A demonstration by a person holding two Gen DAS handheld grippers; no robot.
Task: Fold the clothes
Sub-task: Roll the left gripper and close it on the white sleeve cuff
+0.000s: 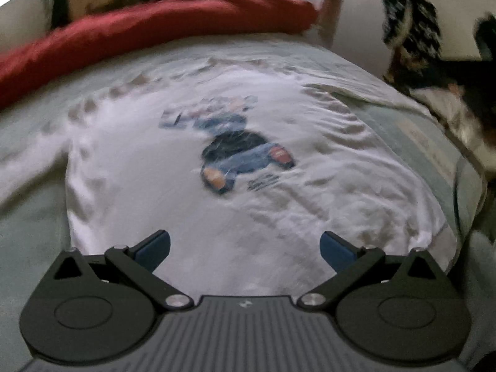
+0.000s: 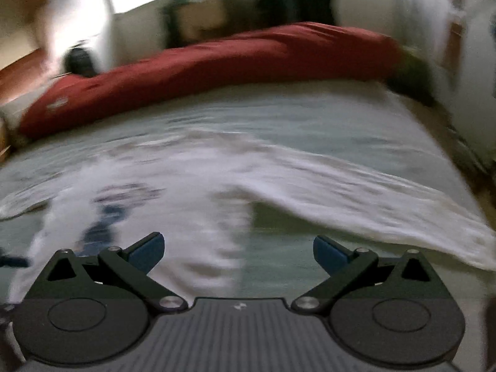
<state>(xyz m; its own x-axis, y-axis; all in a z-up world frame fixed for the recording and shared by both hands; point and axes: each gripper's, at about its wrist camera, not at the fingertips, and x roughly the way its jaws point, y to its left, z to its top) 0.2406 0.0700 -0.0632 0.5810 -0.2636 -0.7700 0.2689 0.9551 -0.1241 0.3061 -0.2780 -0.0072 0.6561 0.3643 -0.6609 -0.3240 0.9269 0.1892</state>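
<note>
A white T-shirt (image 1: pixel 217 186) lies spread flat on a bed (image 1: pixel 31 217) with a pale green sheet. The left wrist view shows its printed blue car graphic (image 1: pixel 245 158) clearly; the right wrist view, badly blurred, shows instead one sleeve (image 2: pixel 356 198) stretched out to the right. A red bolster (image 2: pixel 217 68) lies along the bed's far edge. The left gripper (image 1: pixel 245 249) hangs over the hem, jaws spread wide, gripping nothing. The right gripper (image 2: pixel 238 252) likewise has jaws wide apart and empty.

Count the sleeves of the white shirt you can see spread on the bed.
2. One sleeve lies out to the shirt's left on the bed; the other sleeve stretches right. Blur hides the cuffs.
</note>
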